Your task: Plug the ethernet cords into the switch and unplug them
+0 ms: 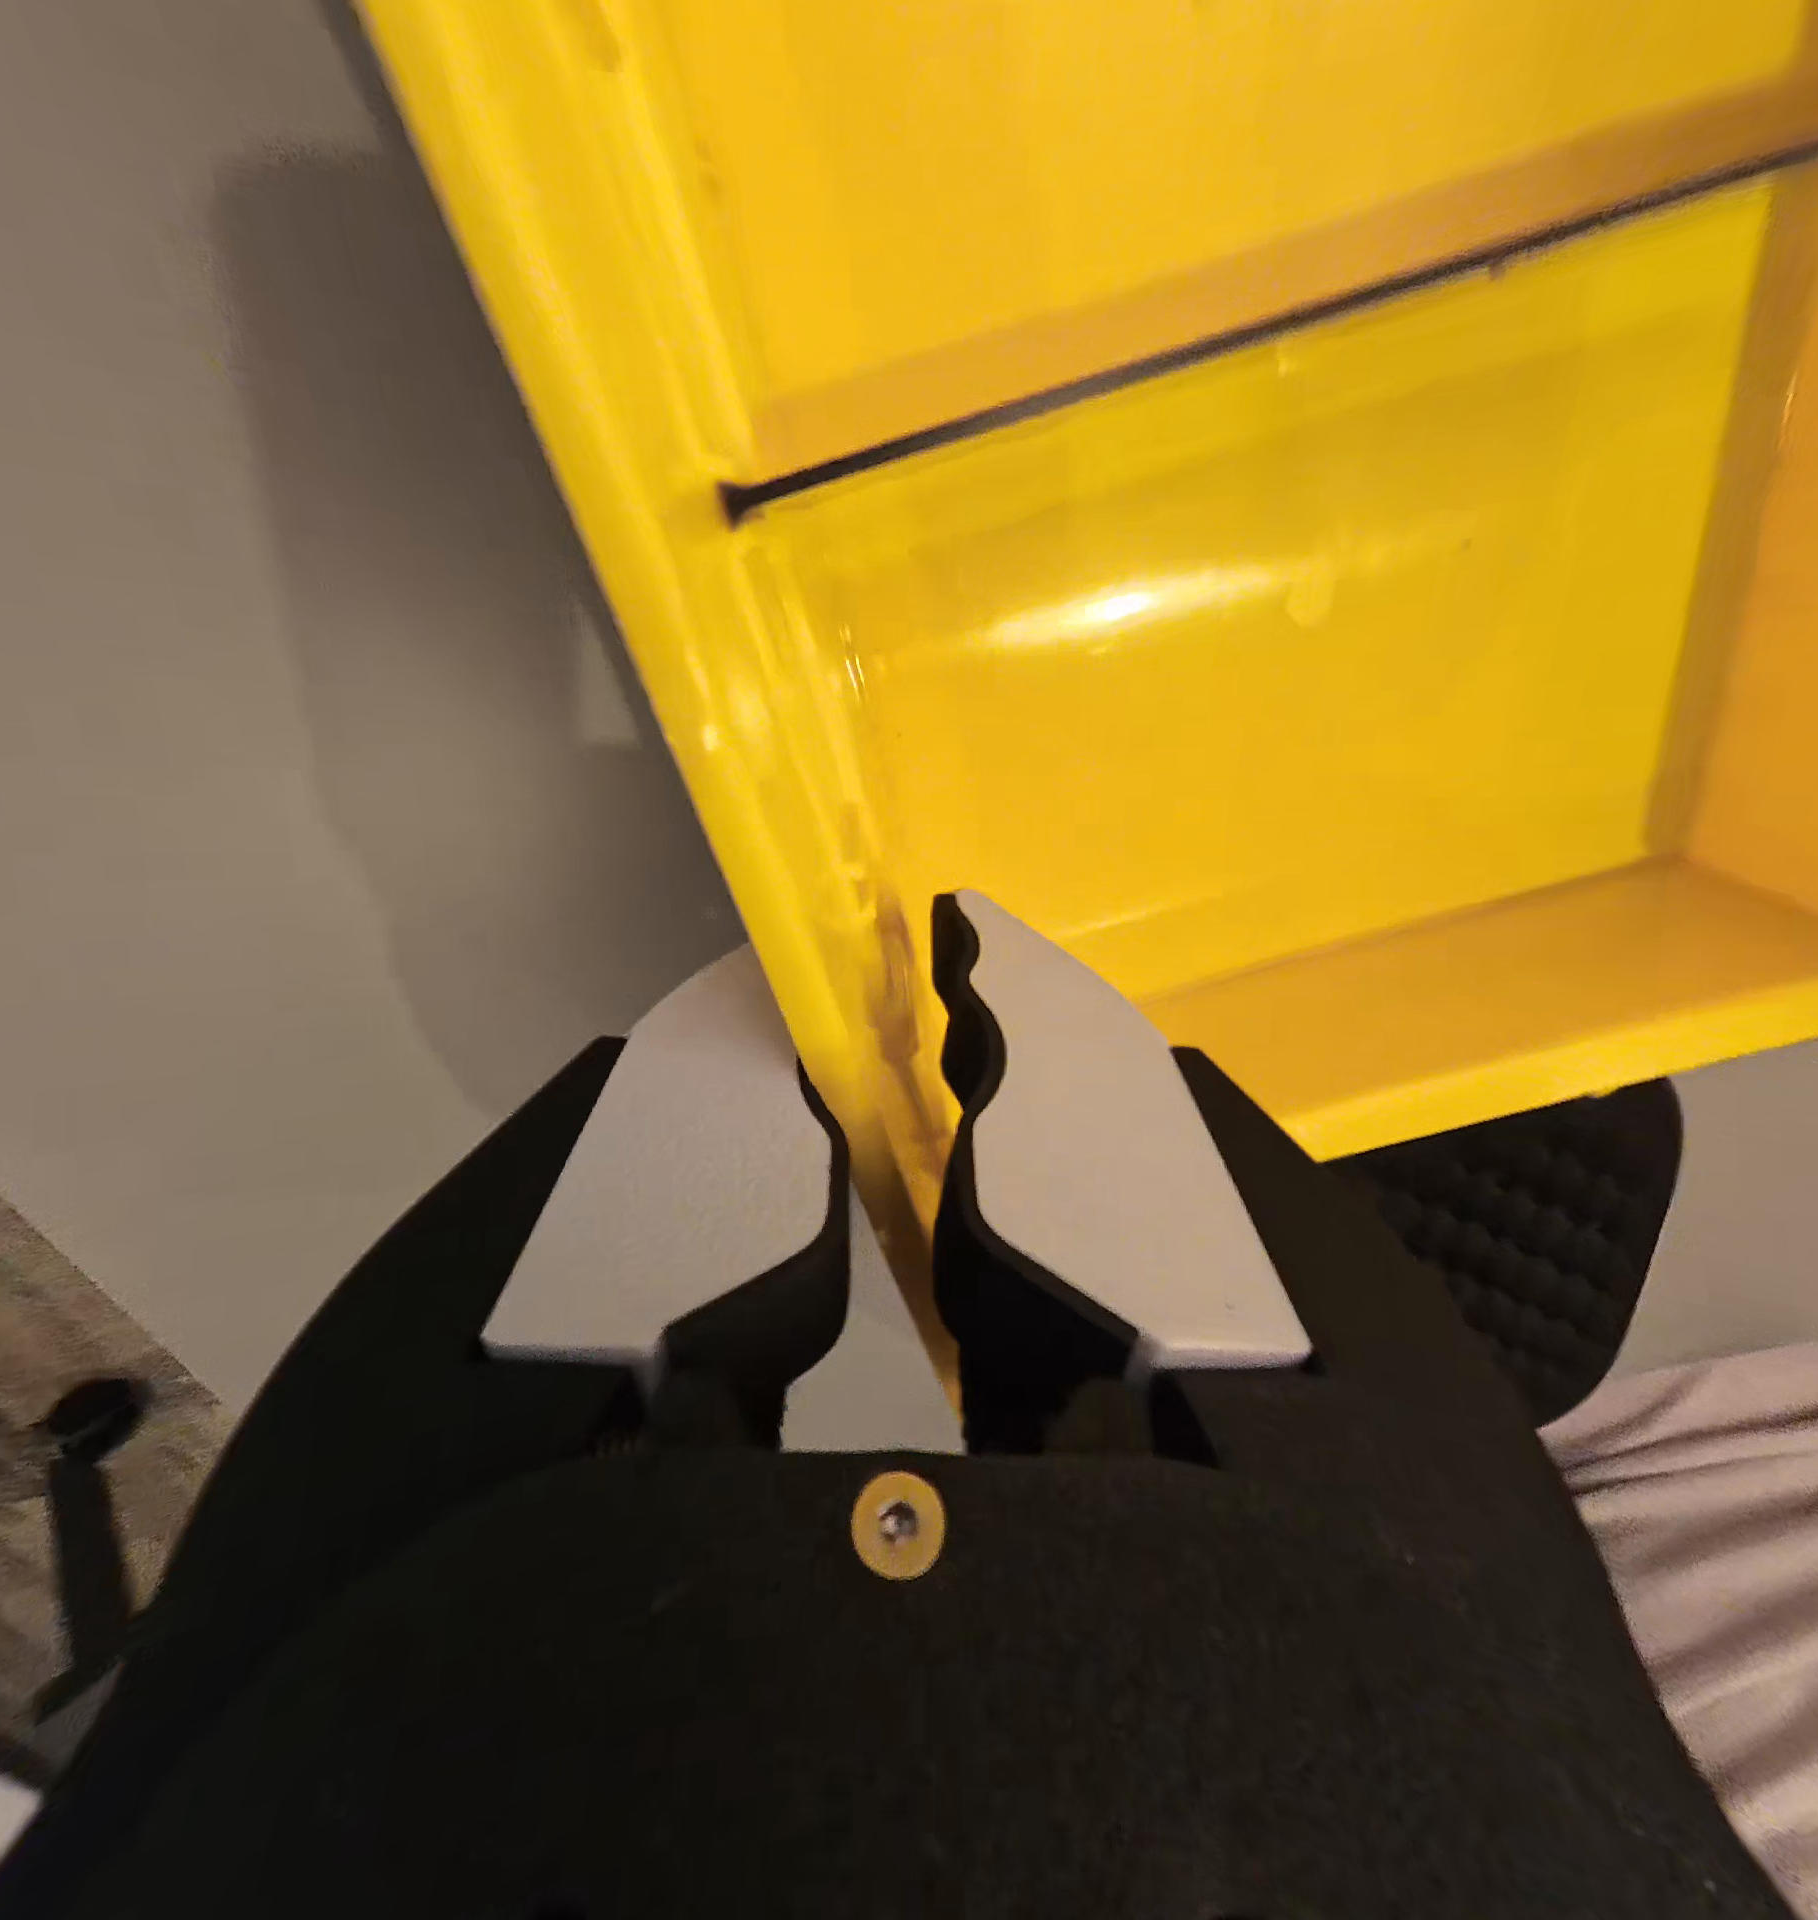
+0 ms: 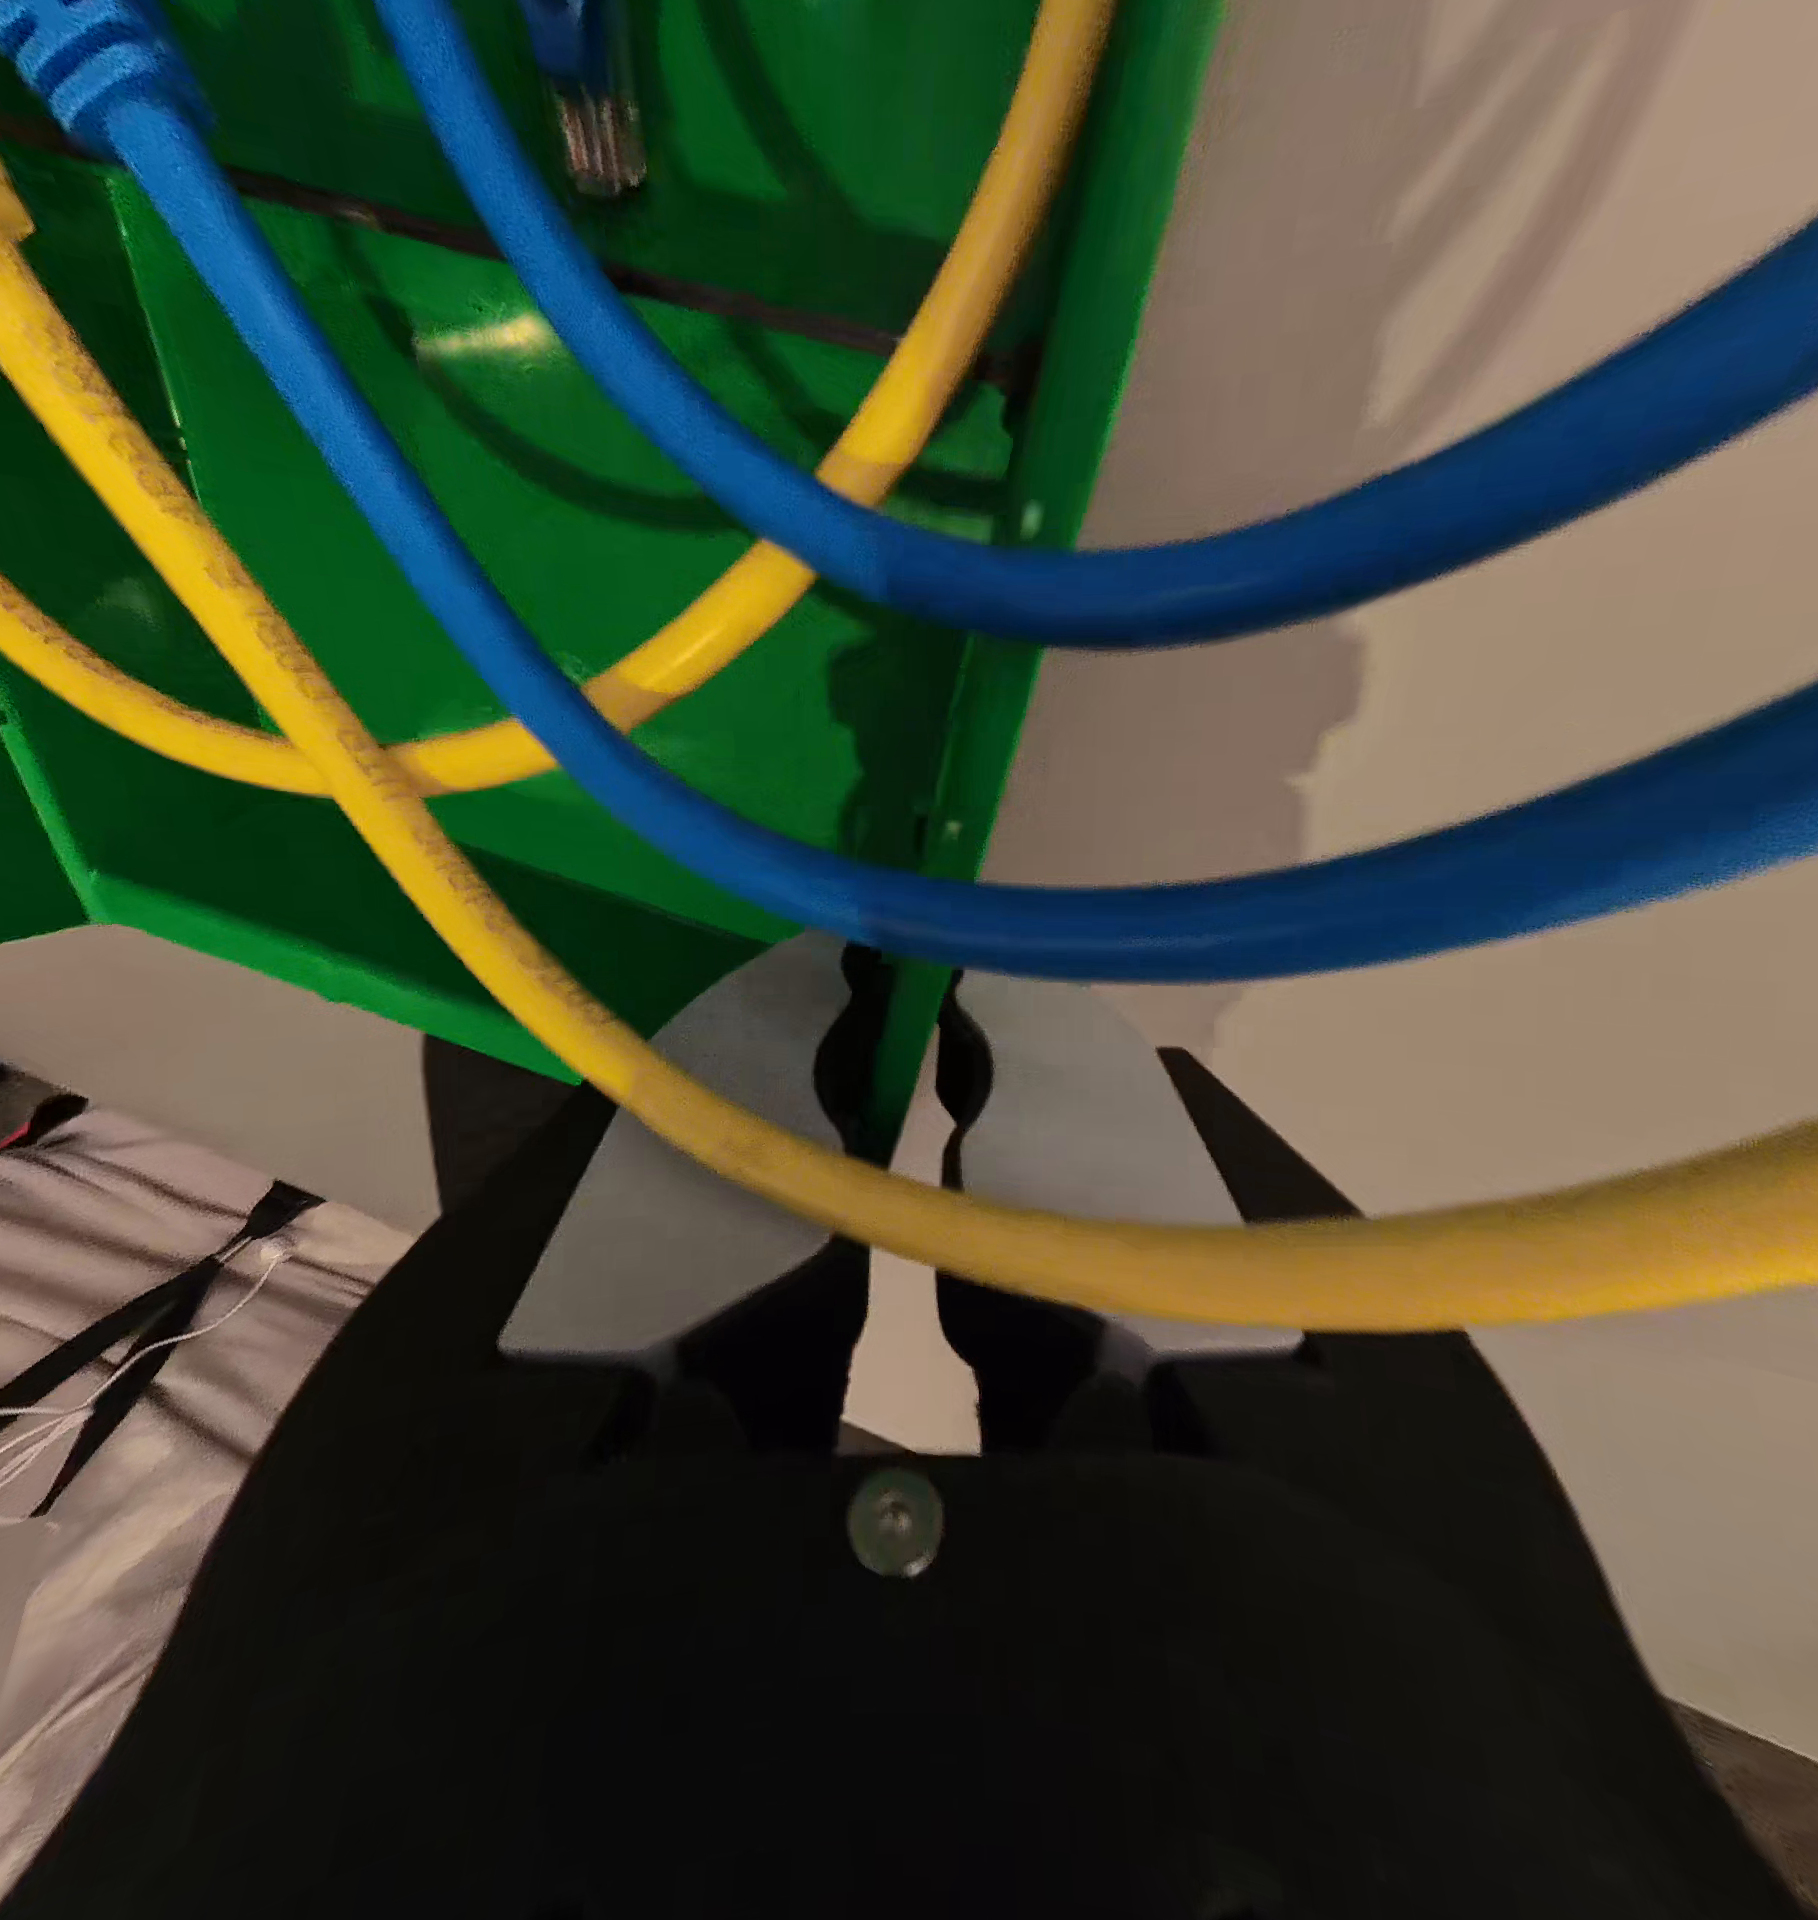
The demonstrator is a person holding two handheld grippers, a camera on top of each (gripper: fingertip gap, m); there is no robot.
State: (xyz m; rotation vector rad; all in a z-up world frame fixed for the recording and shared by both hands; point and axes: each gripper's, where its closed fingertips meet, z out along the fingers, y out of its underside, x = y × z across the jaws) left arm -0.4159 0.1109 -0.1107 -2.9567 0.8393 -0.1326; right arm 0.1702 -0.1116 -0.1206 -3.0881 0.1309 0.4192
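In the left wrist view my left gripper (image 1: 869, 940) is shut on the side wall of a yellow plastic bin (image 1: 1248, 665). One finger is outside the wall and one finger (image 1: 1040, 1049) is inside. In the right wrist view my right gripper (image 2: 900, 997) is shut on the edge wall of a green plastic bin (image 2: 593, 540). Two blue ethernet cords (image 2: 676, 790) and yellow cords (image 2: 448, 862) loop across the green bin and over my right gripper. A blue-booted plug (image 2: 598, 135) hangs near the top. No switch shows in either view.
A pale wall stands behind both bins. Grey fabric (image 1: 1715, 1558) lies below, with black straps on it in the right wrist view (image 2: 105, 1351). A black textured pad (image 1: 1528, 1247) sits under the yellow bin. Carpet (image 1: 11, 1351) shows at lower left. Across from one pair of fingers to the other is roughly 65 cm.
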